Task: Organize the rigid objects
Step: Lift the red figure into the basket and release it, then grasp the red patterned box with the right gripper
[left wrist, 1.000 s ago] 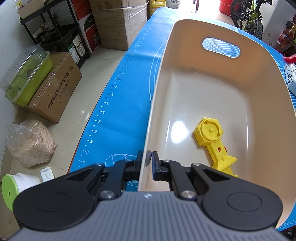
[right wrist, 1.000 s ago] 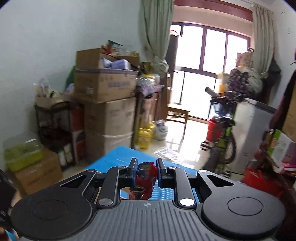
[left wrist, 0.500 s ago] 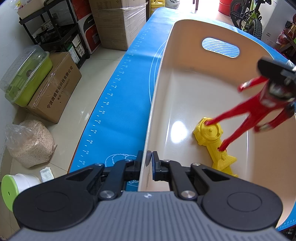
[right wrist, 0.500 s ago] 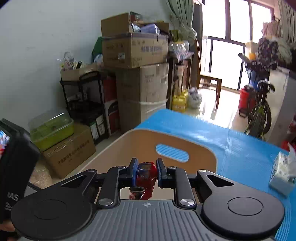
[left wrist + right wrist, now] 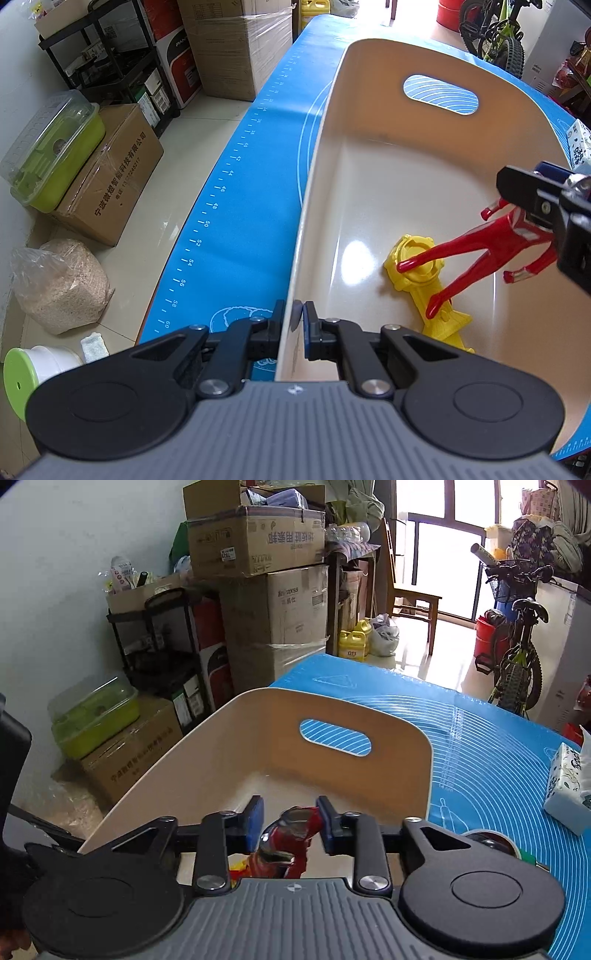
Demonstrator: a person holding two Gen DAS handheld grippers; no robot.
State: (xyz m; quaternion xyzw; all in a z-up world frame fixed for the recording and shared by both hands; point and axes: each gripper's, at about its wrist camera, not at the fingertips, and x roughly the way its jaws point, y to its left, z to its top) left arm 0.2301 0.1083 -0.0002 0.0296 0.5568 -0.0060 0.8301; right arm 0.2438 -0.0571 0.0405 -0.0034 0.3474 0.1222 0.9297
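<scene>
A cream bin [image 5: 424, 155] with a handle slot stands on the blue mat [image 5: 236, 206]. My left gripper [image 5: 297, 317] is shut on the bin's near left rim. A yellow toy [image 5: 421, 291] lies on the bin floor. A red and silver figure [image 5: 476, 254] hangs inside the bin, feet down over the yellow toy. My right gripper [image 5: 290, 812] has its jaws spread; the figure's head [image 5: 295, 830] sits between them, leaning on the right pad with a gap on the left. The bin [image 5: 295, 746] also shows in the right wrist view.
A tissue pack [image 5: 569, 782] lies on the mat [image 5: 480, 738] to the right of the bin. Cardboard boxes [image 5: 258, 535], a black shelf [image 5: 110, 55], a green lidded box [image 5: 51, 147] and a bag of grain [image 5: 59, 284] stand on the floor at left. A bicycle [image 5: 517, 657] is at the back right.
My right gripper has come lower into the bin with the red figure and its jaws have opened. The left gripper has stayed shut on the bin's rim.
</scene>
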